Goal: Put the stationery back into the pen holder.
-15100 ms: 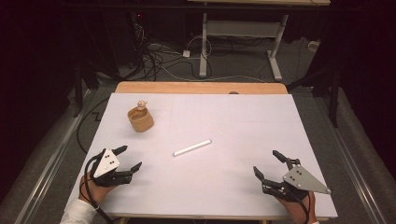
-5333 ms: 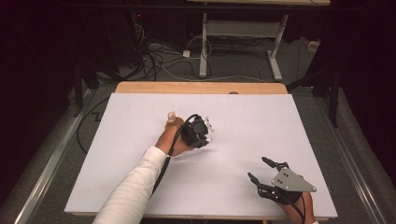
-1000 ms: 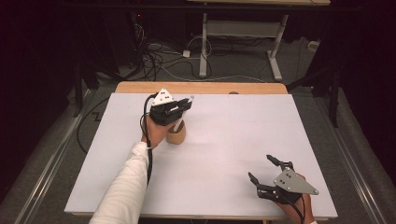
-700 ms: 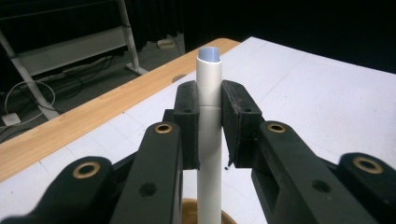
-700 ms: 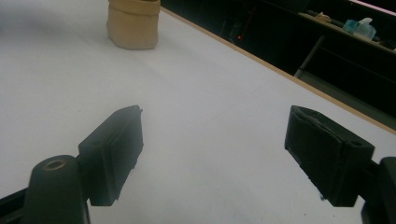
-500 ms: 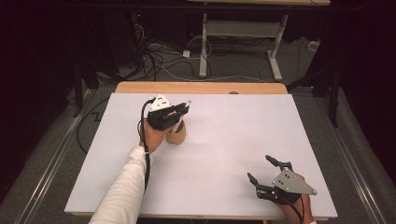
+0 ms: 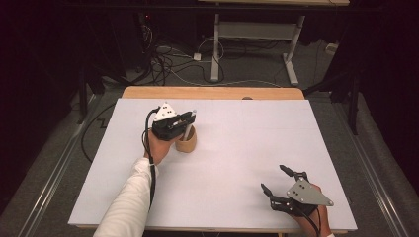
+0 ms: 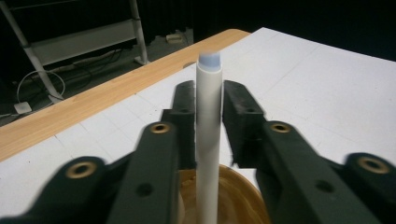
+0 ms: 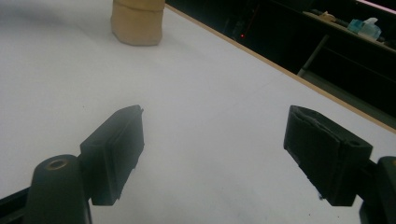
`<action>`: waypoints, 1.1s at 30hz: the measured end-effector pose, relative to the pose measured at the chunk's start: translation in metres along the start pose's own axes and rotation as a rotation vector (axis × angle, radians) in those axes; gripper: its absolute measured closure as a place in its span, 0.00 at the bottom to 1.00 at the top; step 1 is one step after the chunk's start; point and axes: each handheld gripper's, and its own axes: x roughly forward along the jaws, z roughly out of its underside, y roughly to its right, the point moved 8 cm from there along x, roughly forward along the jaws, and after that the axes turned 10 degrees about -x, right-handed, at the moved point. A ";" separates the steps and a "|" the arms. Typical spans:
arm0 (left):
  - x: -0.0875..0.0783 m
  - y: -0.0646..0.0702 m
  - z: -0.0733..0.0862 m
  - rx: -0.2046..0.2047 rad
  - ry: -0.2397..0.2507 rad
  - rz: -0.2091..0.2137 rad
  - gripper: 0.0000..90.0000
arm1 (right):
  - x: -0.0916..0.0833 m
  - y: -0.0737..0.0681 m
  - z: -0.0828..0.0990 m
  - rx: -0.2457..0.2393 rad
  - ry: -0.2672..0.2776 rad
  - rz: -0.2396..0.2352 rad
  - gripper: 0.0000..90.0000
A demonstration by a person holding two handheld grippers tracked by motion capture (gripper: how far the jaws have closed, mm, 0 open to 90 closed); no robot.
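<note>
A tan cup (image 7: pixel 187 144) stands on the white tabletop (image 7: pixel 237 148), left of the middle. A white stick (image 7: pixel 192 117) stands nearly upright with its lower end in the cup (image 8: pixel 233 196). My left gripper (image 7: pixel 187 119) hovers over the cup with the stick (image 8: pixel 208 140) between its jaws. These jaws have just been opening, and the pads (image 8: pixel 238 112) sit right beside the stick without clearly pressing it. My right gripper (image 7: pixel 272 177) rests near the front right of the table. Its jaws have just been closing a little but stand wide apart (image 9: pixel 212 140) around nothing. The cup (image 9: pixel 137 21) is far ahead of it.
A wooden strip (image 7: pixel 212 92) runs along the table's far edge. Beyond it are cables on the floor (image 7: pixel 173 64) and a white table frame (image 7: pixel 257 34). The white surface stretches bare between the cup and my right gripper.
My left gripper has shifted slightly to the left and toward me above the cup, and its jaws have eased apart around the stick. The right gripper has stayed where it was.
</note>
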 end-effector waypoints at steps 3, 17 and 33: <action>-0.001 -0.001 0.000 0.010 -0.003 -0.015 0.80 | 0.000 0.000 0.000 -0.001 -0.002 -0.001 0.24; -0.011 0.000 -0.007 0.078 0.023 -0.077 0.66 | 0.002 -0.002 0.001 -0.008 -0.012 -0.004 0.24; -0.013 0.010 -0.009 0.153 0.033 -0.127 0.18 | 0.002 -0.002 0.002 -0.009 -0.020 -0.001 0.25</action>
